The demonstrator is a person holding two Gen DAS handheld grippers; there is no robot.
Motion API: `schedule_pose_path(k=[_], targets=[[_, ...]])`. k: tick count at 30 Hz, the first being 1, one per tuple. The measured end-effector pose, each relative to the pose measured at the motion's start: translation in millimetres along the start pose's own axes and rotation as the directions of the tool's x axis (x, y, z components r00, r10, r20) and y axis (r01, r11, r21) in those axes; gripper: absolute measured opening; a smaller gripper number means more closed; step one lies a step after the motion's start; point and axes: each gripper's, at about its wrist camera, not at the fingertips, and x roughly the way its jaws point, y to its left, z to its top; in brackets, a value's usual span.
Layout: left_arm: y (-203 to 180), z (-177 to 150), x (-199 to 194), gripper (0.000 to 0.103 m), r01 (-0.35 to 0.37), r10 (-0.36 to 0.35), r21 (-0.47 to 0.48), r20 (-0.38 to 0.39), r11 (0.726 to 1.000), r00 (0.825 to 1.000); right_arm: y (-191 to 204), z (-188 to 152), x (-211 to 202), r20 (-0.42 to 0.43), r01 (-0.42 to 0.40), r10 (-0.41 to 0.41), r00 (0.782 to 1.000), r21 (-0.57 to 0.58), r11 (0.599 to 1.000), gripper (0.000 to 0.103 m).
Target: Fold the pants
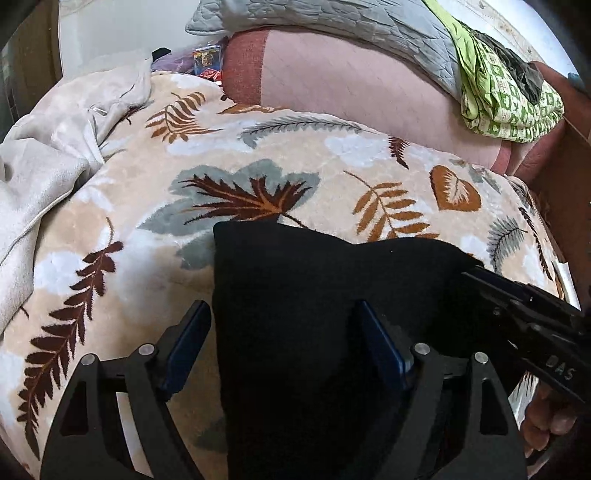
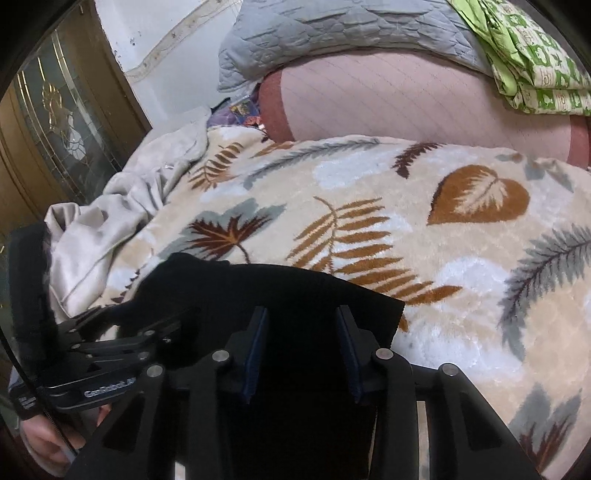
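Pants (image 1: pixel 317 295), black, lie on the leaf-print blanket (image 1: pixel 229 155) at its near edge, between the two cameras, flat with one straight edge running away from the near edge in the left wrist view. Left gripper (image 1: pixel 282 343): jaws spread wide; the right finger sits over the black cloth, the left finger over bare blanket just beside the cloth's edge, so nothing is pinched. In the right wrist view the left gripper (image 2: pixel 122 332) shows side-on at the left, its tips at the dark cloth; whether they touch it cannot be told. Right gripper (image 2: pixel 301 350): jaws apart, both blue pads (image 2: pixel 255 354) over the pants (image 2: pixel 288 295) with cloth filling the gap between them; pads do not meet, and contact with the cloth cannot be confirmed. From the left wrist view the right gripper (image 1: pixel 517 302) enters from the right edge, its tip at the far right corner of the pants. Beige sheet (image 1: pixel 48 173) is bunched along the blanket's left edge. Pink bolster (image 1: pixel 351 85) lies across the far edge of the blanket, grey quilt (image 1: pixel 332 22) heaped behind it, green patterned cloth (image 1: pixel 506 96) folded at the far right corner. Wooden glass-panelled door (image 2: pixel 55 122) stands beyond the left edge.
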Motion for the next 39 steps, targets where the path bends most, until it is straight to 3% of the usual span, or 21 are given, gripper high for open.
schedule_pose_path(k=[11,16,18,22,25,39], targets=[[-9,-3,-39,0.082,-0.089,0.086,0.043,0.065,0.995,0.994,16,-12,-43,0.083,0.016,-0.015,0.996,-0.012,1.000,0.041],[-5,-9,-57,0.082,-0.100,0.098,0.016,0.099,0.995,0.990,24,-16,-53,0.111,0.018,-0.016,0.994,-0.013,1.000,0.053],[-4,-12,-62,0.082,-0.104,0.103,0.011,0.109,0.994,0.989,28,-18,-55,0.115,0.030,-0.027,0.993,-0.026,0.999,0.054],[-2,-18,-71,0.082,-0.102,0.102,-0.004,0.123,0.995,0.987,34,-22,-60,0.120,0.037,-0.032,0.992,-0.034,0.999,0.055],[-1,-21,-76,0.082,-0.093,0.095,-0.022,0.131,0.995,0.987,36,-25,-65,0.130,0.038,-0.035,0.991,-0.022,0.999,0.064],[-3,-37,-97,0.083,-0.076,0.085,-0.057,0.162,0.995,0.983,43,-44,-83,0.139,0.034,-0.033,0.990,0.000,0.999,0.069]])
